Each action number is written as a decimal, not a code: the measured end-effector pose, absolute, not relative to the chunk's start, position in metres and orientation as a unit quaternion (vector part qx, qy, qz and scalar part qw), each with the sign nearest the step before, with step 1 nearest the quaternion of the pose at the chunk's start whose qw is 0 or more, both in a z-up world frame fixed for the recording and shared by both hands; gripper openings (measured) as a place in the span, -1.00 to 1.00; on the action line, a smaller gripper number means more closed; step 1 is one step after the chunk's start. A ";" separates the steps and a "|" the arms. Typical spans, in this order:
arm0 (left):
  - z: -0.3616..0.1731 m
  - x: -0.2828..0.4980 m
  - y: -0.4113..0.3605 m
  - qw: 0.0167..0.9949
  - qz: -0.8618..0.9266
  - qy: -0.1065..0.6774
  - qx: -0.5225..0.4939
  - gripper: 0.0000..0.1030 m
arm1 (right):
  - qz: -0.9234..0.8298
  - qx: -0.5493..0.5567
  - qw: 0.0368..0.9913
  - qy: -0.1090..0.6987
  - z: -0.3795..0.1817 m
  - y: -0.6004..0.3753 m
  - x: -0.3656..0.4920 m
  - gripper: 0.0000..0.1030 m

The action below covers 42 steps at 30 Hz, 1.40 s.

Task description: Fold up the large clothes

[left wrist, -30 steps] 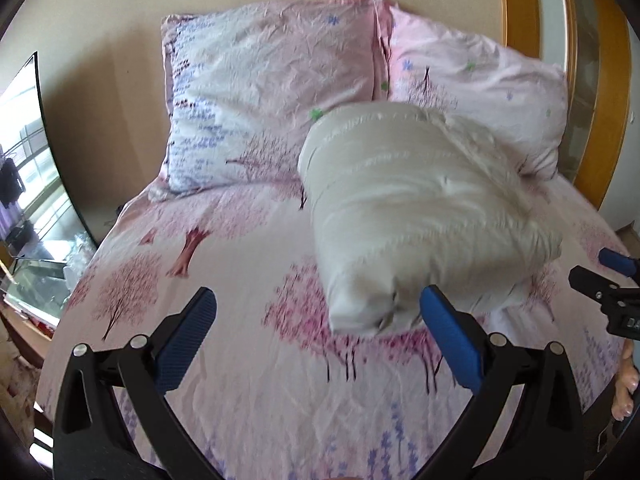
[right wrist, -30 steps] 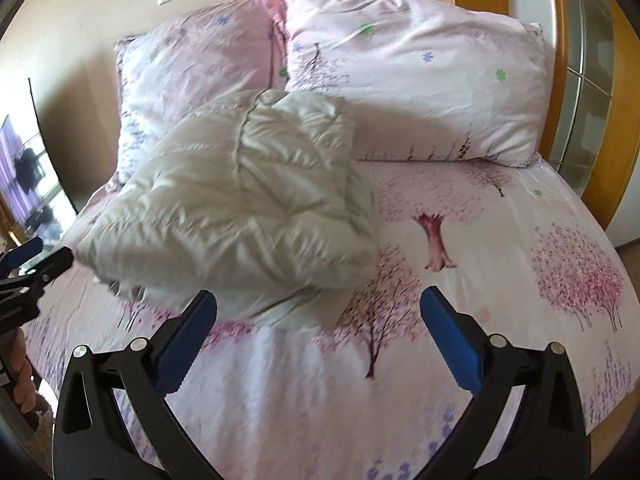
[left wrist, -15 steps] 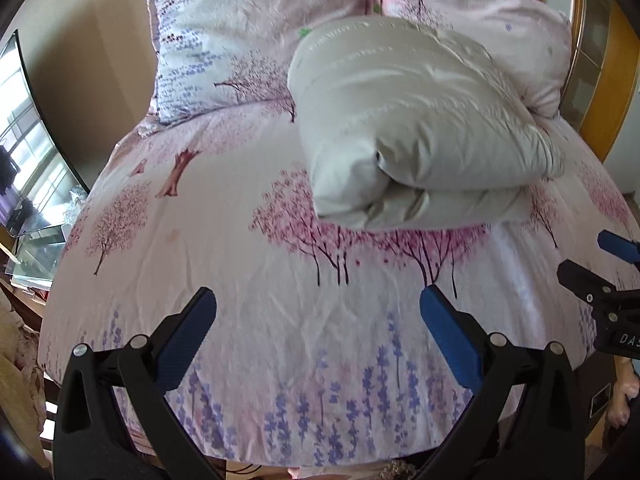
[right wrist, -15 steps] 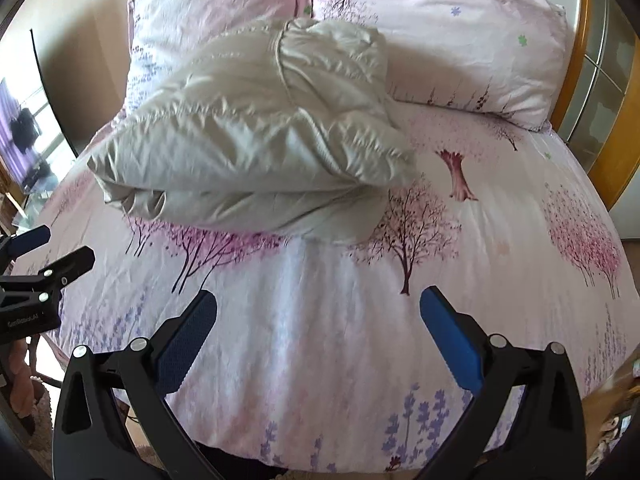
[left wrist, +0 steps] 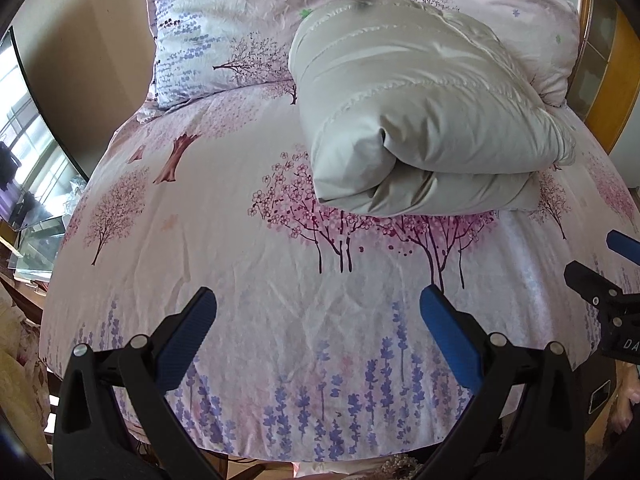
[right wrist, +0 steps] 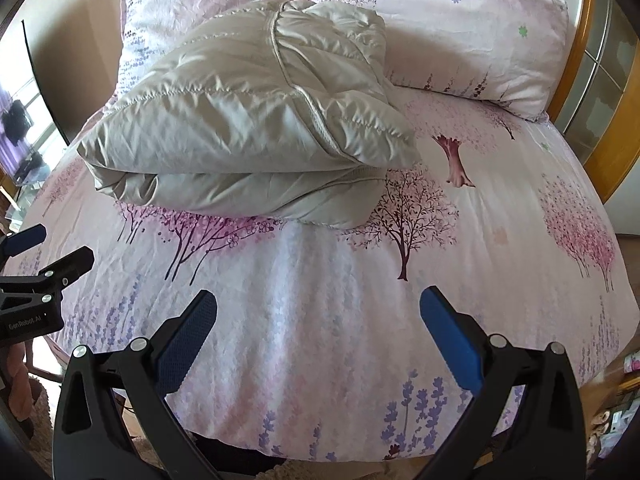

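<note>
1. Since a second ago, both grippers have been drawn back from the folded garment toward the foot of the bed, so that more of the lavender-printed sheet edge is now seen beneath them.
2. A pale grey quilted jacket (left wrist: 420, 120) (right wrist: 256, 120) is seen folded into a thick bundle, resting on the upper half of the bed, with its far end touching the pillows.
3. Its long axis is laid roughly across the bed, running from about 9 o'clock to 3 o'clock in the right wrist view; the open layered edge is turned toward 6 o'clock, and a piped seam is shown crossing the top.
4. Two floral pillows (left wrist: 256, 28) (right wrist: 460, 28) are propped at 12 o'clock behind the jacket.
5. A pink tree-printed bed sheet (left wrist: 280, 300) (right wrist: 500, 240) is spread under everything, and bare sheet is left between jacket and grippers.
6. The left gripper (left wrist: 318, 328) (right wrist: 52, 254) is held with its blue-padded jaws spread wide, nothing between them, at 6 o'clock of the jacket.
7. The right gripper (right wrist: 318, 328) (left wrist: 600, 264) is likewise held spread and empty.
8. A wooden headboard frame (left wrist: 616, 60) (right wrist: 576, 60) is seen at 2 o'clock, and a dark screen (left wrist: 24, 152) at 9 o'clock.
</note>
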State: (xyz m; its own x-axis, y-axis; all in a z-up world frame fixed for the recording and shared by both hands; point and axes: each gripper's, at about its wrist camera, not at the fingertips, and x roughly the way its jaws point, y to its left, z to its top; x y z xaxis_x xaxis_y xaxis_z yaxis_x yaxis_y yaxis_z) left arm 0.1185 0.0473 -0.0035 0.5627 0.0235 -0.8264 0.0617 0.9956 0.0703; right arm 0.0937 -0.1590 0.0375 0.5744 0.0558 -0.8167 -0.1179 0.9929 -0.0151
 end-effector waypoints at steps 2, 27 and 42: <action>-0.004 0.119 0.048 0.882 -0.010 0.469 0.046 0.96 | 0.045 -0.037 0.885 0.463 0.036 -0.159 0.094 0.97; -0.005 0.121 0.042 0.879 -0.012 0.474 0.055 0.96 | 0.039 -0.042 0.881 0.471 0.032 -0.158 0.099 0.97; -0.006 0.123 0.045 0.878 -0.012 0.476 0.053 0.96 | 0.036 -0.039 0.880 0.472 0.030 -0.157 0.100 0.97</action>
